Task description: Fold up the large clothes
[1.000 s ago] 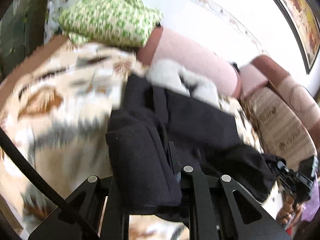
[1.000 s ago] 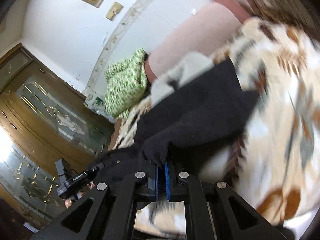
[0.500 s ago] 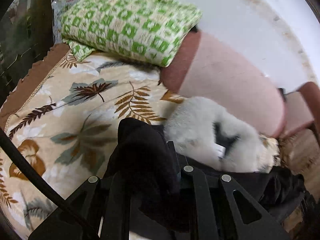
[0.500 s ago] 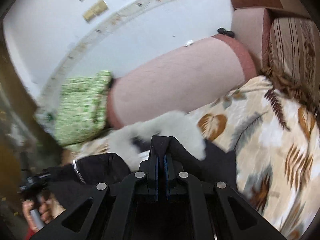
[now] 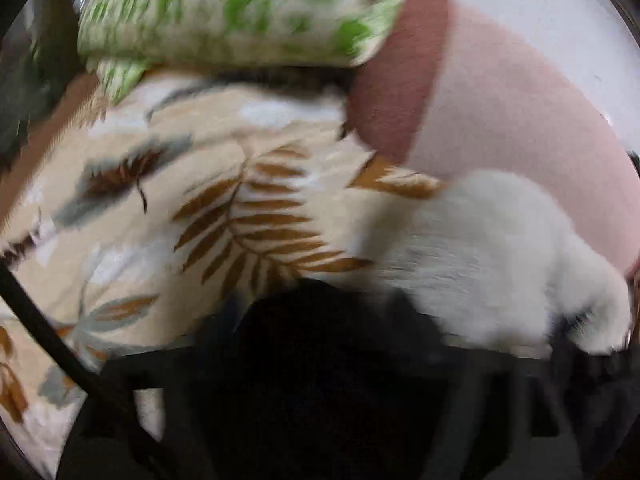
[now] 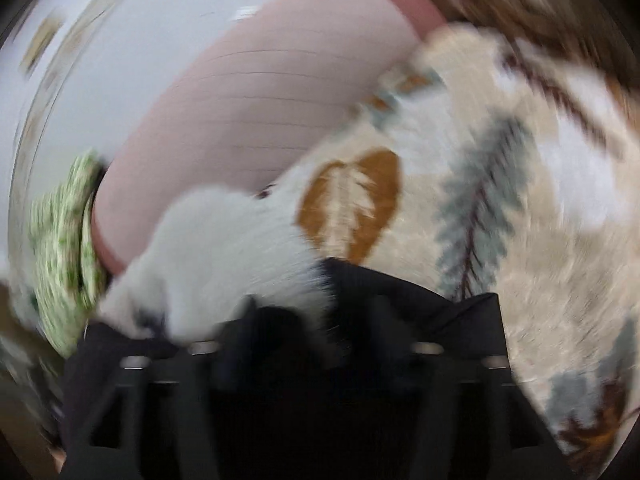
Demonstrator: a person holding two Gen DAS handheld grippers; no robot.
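Observation:
A large black garment [image 5: 320, 336] with a white fur collar [image 5: 480, 264] lies on a leaf-patterned blanket [image 5: 200, 208]. Both views are blurred by motion. My left gripper [image 5: 320, 360] is low over the garment's near edge; black cloth bunches over its fingers, and the jaws are lost in the dark. In the right wrist view the garment [image 6: 420, 312] and fur collar [image 6: 224, 248] fill the bottom. My right gripper [image 6: 304, 344] sits at the collar edge with black cloth around its fingers; I cannot make out its jaws.
A pink sofa back [image 5: 520, 128] with a reddish arm [image 5: 392, 80] rises behind the blanket. A green checked folded cloth [image 5: 224, 12] rests at the back left. The sofa back [image 6: 248, 92] and the green cloth [image 6: 64, 248] also show in the right wrist view.
Both grippers have carried the garment's edge forward toward the fur collar and the sofa back. The views have dropped closer to the blanket and gone blurry.

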